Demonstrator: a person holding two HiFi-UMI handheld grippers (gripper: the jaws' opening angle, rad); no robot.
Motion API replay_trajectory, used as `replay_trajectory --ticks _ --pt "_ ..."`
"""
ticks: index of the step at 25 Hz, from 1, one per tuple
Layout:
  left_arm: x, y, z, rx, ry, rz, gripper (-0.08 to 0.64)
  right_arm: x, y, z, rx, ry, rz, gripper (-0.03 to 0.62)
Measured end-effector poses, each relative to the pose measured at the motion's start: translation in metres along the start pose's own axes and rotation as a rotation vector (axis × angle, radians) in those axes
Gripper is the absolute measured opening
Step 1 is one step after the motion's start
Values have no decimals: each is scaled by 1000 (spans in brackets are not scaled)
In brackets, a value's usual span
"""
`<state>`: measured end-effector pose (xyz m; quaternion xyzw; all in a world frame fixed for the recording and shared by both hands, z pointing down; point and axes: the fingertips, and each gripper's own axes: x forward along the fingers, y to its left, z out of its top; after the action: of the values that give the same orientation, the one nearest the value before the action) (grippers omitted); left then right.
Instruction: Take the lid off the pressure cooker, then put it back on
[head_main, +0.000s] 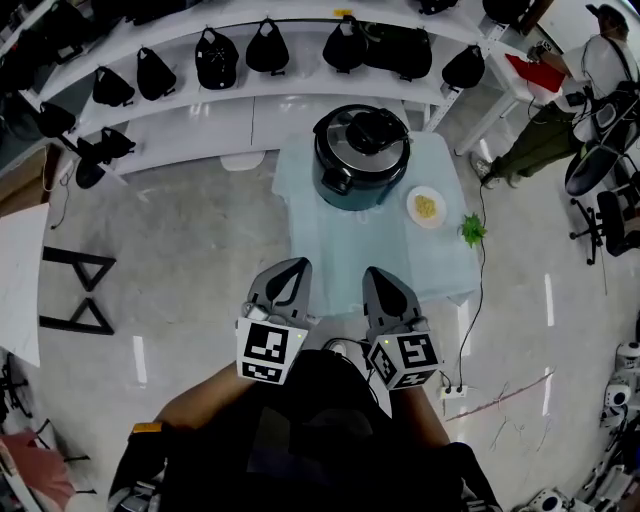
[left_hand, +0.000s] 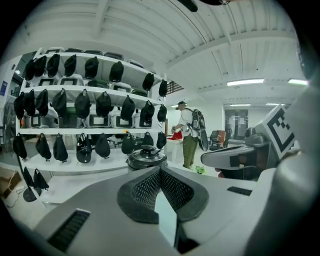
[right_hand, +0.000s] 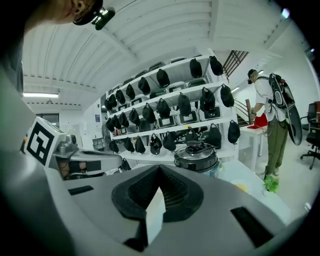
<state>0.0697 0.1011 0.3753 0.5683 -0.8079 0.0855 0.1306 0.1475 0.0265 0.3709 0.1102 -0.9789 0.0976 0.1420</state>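
Nearest: left hand-held gripper and right hand-held gripper, side by side short of the table, both with jaws pressed together, nothing between them.
On the table's far part: dark pressure cooker, lid on; small plate just beside it.
Farthest: white shelves of black bags.

no word, brand name or number can be read anywhere. the only print is black-and-white square markers, patterns and not letters, on the left cube behind the jaws of the left gripper and on the right cube behind the jaws of the right gripper. a small blue plate on the wall, far ahead and left of the left jaws, is too small to read.
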Motion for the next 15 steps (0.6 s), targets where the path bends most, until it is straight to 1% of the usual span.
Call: replay_trajectory --ticks 6,10,15 --pt "8 45 8 15 -8 -66 6 36 15 12 -4 -10 -77 11" --pt "9 71 6 37 -1 -106 6 56 25 14 13 -26 -133 11" --pt "5 96 4 71 8 -129 6 74 31 13 29 -38 -178 11"
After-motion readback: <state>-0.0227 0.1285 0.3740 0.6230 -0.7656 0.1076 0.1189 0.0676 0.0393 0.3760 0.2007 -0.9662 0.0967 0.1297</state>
